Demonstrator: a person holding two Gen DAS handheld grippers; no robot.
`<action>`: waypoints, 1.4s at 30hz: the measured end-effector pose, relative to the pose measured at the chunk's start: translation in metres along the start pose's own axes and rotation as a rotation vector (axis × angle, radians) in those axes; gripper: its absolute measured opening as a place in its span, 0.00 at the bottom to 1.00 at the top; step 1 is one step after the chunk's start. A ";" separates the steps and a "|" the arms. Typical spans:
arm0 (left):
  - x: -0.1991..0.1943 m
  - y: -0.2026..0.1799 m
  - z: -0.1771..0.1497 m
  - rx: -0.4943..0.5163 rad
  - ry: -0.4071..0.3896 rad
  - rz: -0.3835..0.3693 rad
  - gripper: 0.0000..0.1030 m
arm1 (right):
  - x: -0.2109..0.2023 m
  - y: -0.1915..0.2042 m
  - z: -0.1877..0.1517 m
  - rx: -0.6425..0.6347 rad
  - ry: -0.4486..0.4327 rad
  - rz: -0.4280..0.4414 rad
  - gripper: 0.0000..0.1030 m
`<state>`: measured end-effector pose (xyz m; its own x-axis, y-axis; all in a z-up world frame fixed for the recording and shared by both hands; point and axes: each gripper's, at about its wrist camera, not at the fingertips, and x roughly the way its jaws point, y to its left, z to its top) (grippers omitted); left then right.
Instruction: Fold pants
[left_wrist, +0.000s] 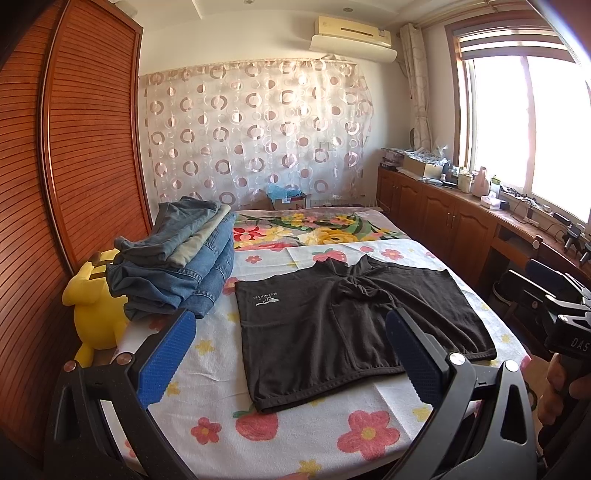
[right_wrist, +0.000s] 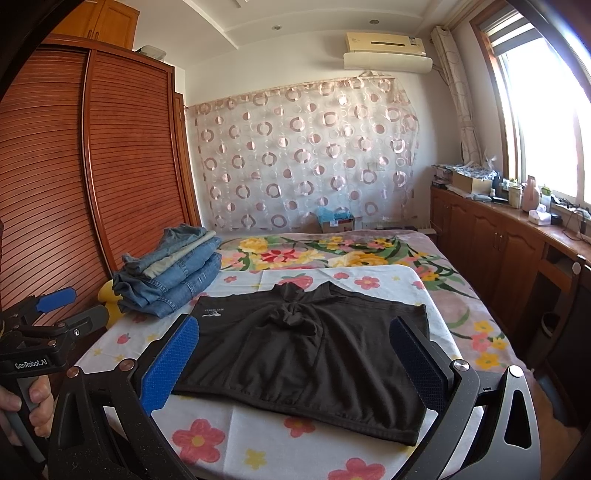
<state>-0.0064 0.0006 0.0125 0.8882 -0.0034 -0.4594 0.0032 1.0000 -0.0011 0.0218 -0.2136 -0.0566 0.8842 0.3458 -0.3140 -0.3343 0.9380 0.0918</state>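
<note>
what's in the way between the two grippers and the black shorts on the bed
Nothing visible. The black shorts lie flat on the floral sheet, directly ahead of the open left gripper and right gripper. The stack of folded jeans sits off to the left, clear of both.

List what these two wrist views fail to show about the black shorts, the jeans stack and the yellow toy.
- Black shorts: the underside is hidden against the bed sheet; the white logo text is too small to read in either view.
- Jeans stack: the count is unclear, since the folds overlap.
- Yellow plush toy: partly hidden by the stack in the left view, almost wholly in the right.
</note>
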 end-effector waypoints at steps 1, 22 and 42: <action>0.001 0.000 -0.001 0.000 0.000 0.000 1.00 | 0.000 -0.001 0.000 0.000 0.000 0.000 1.00; 0.001 -0.001 -0.002 0.000 -0.002 -0.002 1.00 | 0.000 -0.001 0.000 0.001 0.000 0.000 1.00; 0.064 -0.021 -0.012 0.024 0.085 -0.032 1.00 | 0.027 -0.019 -0.004 -0.012 0.019 -0.035 1.00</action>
<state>0.0449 -0.0203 -0.0277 0.8451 -0.0344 -0.5335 0.0431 0.9991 0.0039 0.0507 -0.2219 -0.0707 0.8890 0.3122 -0.3349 -0.3075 0.9491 0.0687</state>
